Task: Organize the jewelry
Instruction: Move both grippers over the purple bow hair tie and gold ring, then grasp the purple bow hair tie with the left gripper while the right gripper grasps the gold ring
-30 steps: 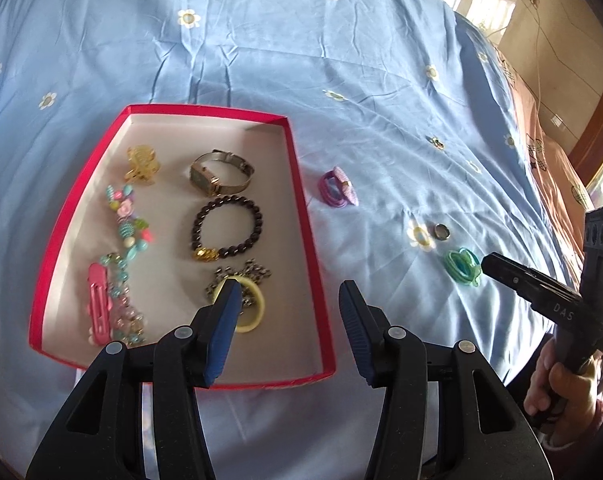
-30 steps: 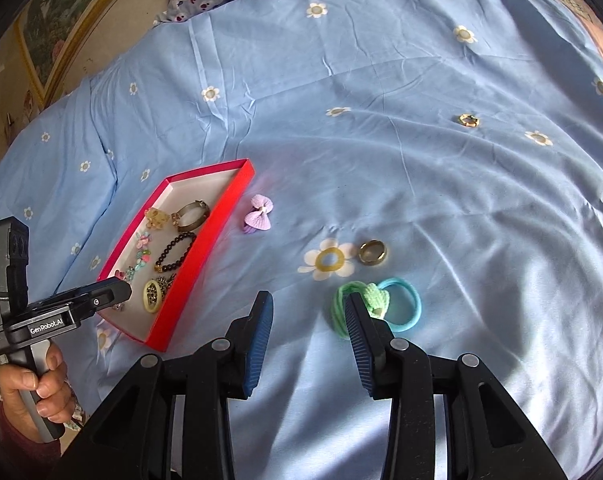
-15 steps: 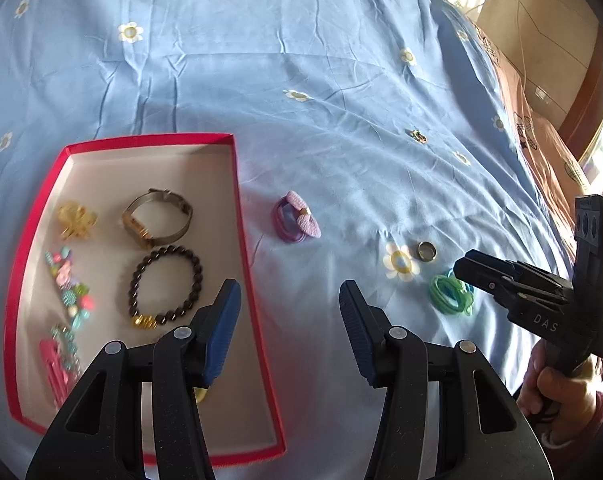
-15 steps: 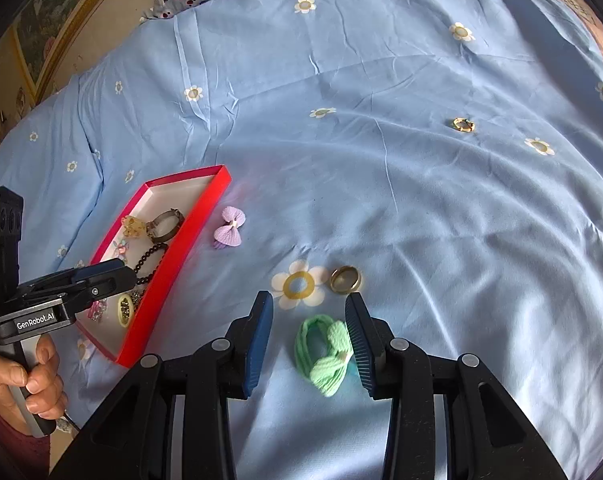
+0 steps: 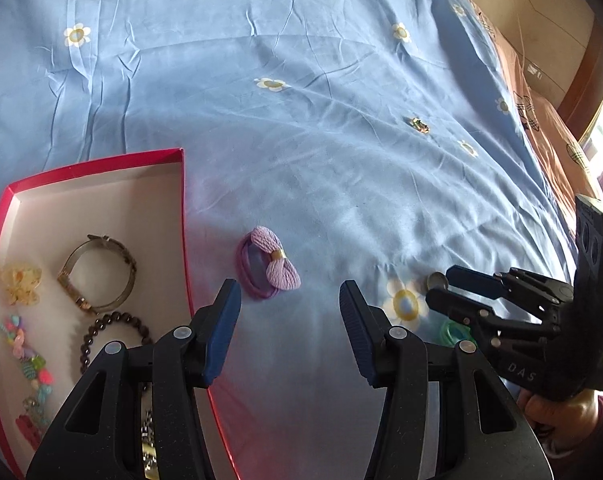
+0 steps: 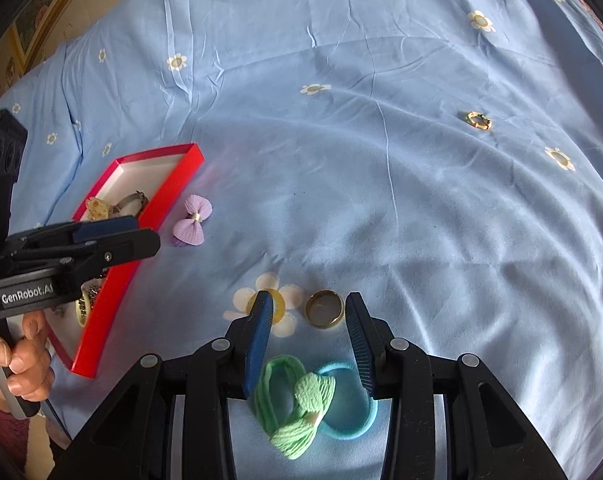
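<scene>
Left tongs (image 5: 289,300) sit parted with nothing between the pads, hovering over the blue bedsheet (image 5: 301,120) just right of the red box (image 5: 183,216). Purple bow hair tie (image 5: 267,268) lies on the sheet just ahead of the tips, close beside the box's right wall. Box holds a metal watch (image 5: 97,276), dark bead bracelet (image 5: 113,336), yellow clip (image 5: 21,284) and a string of coloured beads (image 5: 29,356); lower items are hidden by the tongs. Right tongs (image 6: 305,312) are also parted, gripping nothing, with the green bow hair tie (image 6: 301,408) lying on the sheet between the pads, looped with a blue tie (image 6: 353,412); contact with the pads is hard to tell, looks apart. Gold ring (image 6: 324,314) sits right ahead between the tips. Another small ring (image 6: 478,120) lies well apart, farther up the bed
</scene>
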`<state>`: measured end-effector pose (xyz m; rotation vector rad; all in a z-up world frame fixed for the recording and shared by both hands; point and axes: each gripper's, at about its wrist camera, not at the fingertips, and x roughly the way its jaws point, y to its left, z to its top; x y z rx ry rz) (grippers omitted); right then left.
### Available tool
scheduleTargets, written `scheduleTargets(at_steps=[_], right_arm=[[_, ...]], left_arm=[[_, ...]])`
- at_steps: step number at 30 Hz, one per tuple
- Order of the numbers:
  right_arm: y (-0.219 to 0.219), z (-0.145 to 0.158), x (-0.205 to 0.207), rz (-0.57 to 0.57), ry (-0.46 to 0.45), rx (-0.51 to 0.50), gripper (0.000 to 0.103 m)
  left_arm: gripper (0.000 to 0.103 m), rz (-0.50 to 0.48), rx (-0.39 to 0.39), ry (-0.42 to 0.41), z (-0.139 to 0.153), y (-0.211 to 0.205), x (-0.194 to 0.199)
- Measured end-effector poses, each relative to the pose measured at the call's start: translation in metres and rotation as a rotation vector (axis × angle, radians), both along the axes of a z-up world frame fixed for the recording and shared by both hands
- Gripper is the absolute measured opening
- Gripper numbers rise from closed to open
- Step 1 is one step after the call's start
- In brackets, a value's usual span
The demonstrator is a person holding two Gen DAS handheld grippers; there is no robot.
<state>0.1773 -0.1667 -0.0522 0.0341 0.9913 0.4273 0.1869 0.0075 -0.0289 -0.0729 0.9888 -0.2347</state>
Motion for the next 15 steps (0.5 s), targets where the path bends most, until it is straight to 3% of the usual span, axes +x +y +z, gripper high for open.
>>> scheduleTargets(at_steps=[7,9,12,15], right_arm=[[0.008,-0.009,0.003,0.015,0.000,-0.059,0.038],[0.010,-0.009,0.003,0.017,-0.006,-0.072,0.037],[0.011,-0.010,0.002,0.011,-0.021,-0.097,0.023],[0.009,-0.009,0.001,0.005,-0.027,-0.089,0.023]], left_arm=[[0.048,0.024,0.041,0.069,-0.022,-0.007,0.022],[0.036,0.021,0.053,0.085,-0.027,-0.009,0.026],[0.022,0.019,0.047,0.089,-0.030,-0.010,0.028],[0.010,0.020,0.036,0.088,-0.030,-0.008,0.028]])
